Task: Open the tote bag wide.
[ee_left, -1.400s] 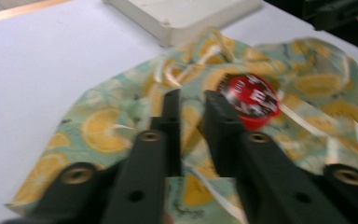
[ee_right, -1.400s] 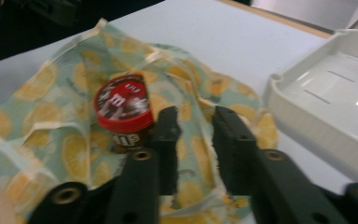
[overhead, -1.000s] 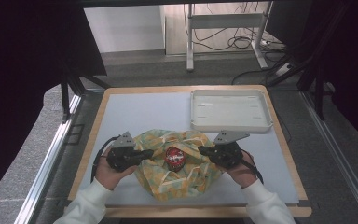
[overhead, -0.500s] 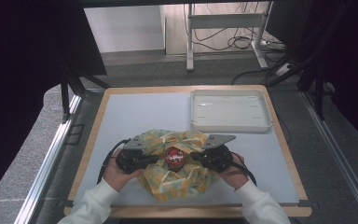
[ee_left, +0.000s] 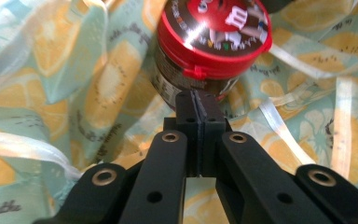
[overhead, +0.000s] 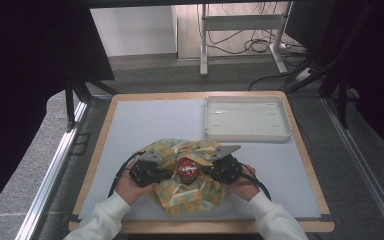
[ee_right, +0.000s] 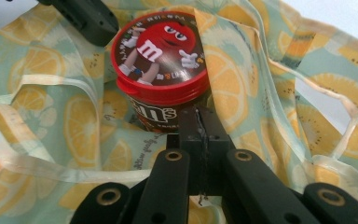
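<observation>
While both grippers (jaws pressed together) flank it, candy tub [overhead: 187, 169] between, on cloth [overhead: 190, 197].

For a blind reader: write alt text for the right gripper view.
A red-lidded candy tub stands on a pale green cloth printed with lemon slices, right in front of the right gripper, whose black jaws are shut. The left gripper reaches in at the top left.

White sleeves [overhead: 107, 220], black hand-held gripper [ee_left: 198, 100] with brass-ringed screws, black cable [overhead: 121, 169]
</observation>
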{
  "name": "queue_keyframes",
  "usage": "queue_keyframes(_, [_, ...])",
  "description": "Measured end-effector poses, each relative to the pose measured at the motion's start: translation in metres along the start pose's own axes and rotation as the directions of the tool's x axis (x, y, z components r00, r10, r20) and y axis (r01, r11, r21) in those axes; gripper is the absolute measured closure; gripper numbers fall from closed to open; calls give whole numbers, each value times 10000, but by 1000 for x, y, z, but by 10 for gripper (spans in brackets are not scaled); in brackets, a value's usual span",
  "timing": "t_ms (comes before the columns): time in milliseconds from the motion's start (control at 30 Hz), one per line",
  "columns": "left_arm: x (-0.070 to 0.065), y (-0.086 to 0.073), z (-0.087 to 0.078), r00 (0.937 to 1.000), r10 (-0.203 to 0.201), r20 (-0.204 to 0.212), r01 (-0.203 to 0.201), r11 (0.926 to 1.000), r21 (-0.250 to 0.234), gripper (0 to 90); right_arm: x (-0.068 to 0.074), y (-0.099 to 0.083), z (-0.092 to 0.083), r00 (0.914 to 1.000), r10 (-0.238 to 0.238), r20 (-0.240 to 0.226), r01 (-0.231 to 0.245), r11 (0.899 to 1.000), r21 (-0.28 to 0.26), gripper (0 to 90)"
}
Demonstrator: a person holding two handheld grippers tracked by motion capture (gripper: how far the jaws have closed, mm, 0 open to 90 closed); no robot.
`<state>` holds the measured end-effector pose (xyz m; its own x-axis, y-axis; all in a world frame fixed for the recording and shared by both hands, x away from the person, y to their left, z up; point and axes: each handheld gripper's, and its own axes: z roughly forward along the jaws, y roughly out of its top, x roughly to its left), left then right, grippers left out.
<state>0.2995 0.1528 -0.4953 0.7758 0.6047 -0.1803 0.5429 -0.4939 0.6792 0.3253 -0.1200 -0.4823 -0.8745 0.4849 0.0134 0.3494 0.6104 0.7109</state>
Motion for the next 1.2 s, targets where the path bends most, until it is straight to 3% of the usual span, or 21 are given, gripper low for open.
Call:
queue_keyframes(333, [0,-3,3,9996,-88,286,83,9998,180,900,-2,1,6,9992,54,384,-61,9998,180,888])
queue_keyframes(767, [-3,-4,4,9997,42,256,-49,9996,269,900,-25,7,19,9929,714,956,-721,9974,42,870])
queue_keyframes(900, [-3,-5,4,9996,43,269,-51,9995,311,900,-35,9,25,9842,1241,1260,-1249,9922,-16,887])
queue_keyframes(1033, [-3,-5,4,9996,39,278,-47,9996,289,900,-42,7,31,9786,1480,1429,-1511,9884,115,888])
queue_keyframes(1167, [-3,-6,3,9996,-4,296,-4,9996,282,900,-53,4,37,9651,2012,1674,-2068,9782,165,889])
queue_keyframes(1200, [-3,-6,3,9996,-4,296,-4,9996,282,900,-53,4,37,9651,2012,1674,-2068,9782,165,889])
